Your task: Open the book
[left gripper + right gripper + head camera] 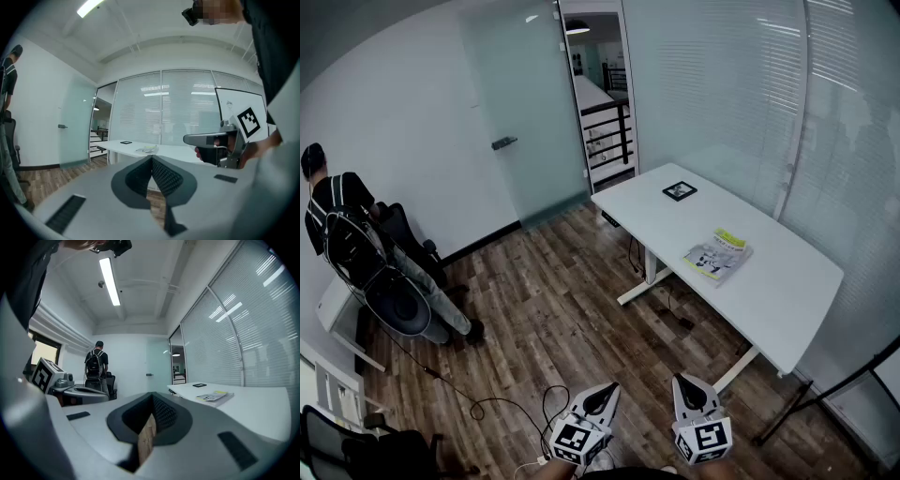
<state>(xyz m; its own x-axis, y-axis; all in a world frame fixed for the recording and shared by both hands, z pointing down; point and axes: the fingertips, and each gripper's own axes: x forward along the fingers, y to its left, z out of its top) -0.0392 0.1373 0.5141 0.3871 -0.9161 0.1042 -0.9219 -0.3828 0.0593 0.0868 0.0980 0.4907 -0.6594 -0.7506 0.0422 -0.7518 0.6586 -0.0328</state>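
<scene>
We are holding the left gripper (152, 160) with its jaws pressed together at the tips and nothing between them; only a strip of the wooden floor (562, 319) is showing through the slit lower down. The right gripper (152, 403) is likewise closed and gripping nothing, with the same brown floor showing behind its slit. We are carrying the two side by side and roughly level, low at the near edge of the head view, each one's marker cube (577, 439) facing up at us, and they are not touching each other.

Both are well apart from the book (718, 255), which is lying closed and flat near the middle of the white table (792, 295), its cover with a yellow-green band turned up. A small black square object (680, 191) is sitting farther along the same table, apart from the book.

Beyond the table, white blinds (741, 84) are covering the glass wall. A frosted glass door (530, 122) is standing at the far side. By the left wall a person wearing a backpack (337, 230) is standing with their back to us, beside a dark office chair (398, 295). A black cable (487, 405) is trailing over the floor near our grippers.
</scene>
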